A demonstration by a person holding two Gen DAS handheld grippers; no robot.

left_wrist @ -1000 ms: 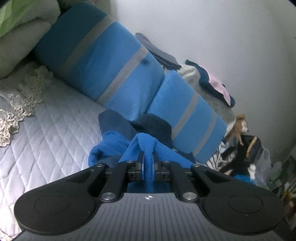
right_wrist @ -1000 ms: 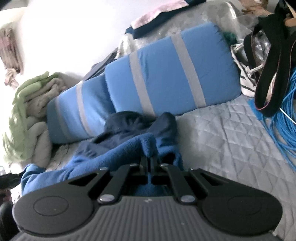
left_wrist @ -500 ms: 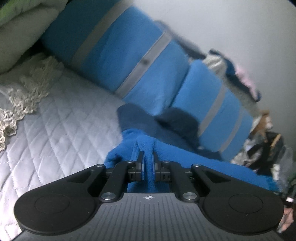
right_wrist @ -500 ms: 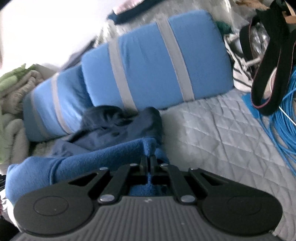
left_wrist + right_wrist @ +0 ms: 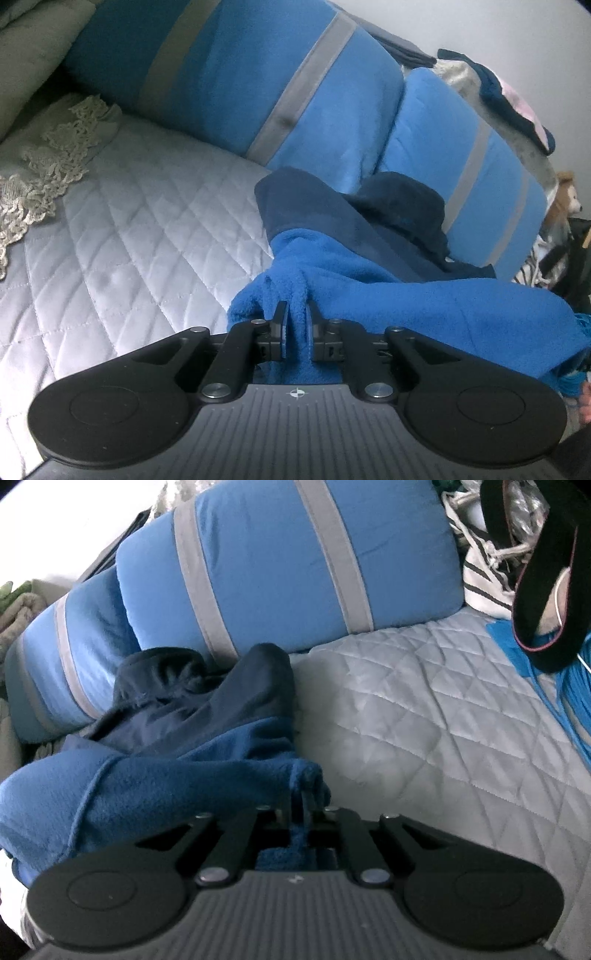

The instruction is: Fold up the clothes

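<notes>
garments: one blue fleece (image 5: pixel 424 306), navy top part toward the bed's back edge | claws: left claw (image 5: pixel 295 326) and right claw (image 5: pixel 297 808) each clamped on a bunch of its hem | bed (image 5: pixel 140 221): quilted grey | behind: two blue striped cushions (image 5: pixel 288 565) touching fleece | right edge: blue cable (image 5: pixel 569 686)

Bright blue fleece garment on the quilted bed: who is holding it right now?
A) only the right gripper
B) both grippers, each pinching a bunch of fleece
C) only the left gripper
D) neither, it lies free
B: in each wrist view the fingers are closed on a bunch of the bright blue fleece garment, at the left gripper and at the right gripper.
</notes>
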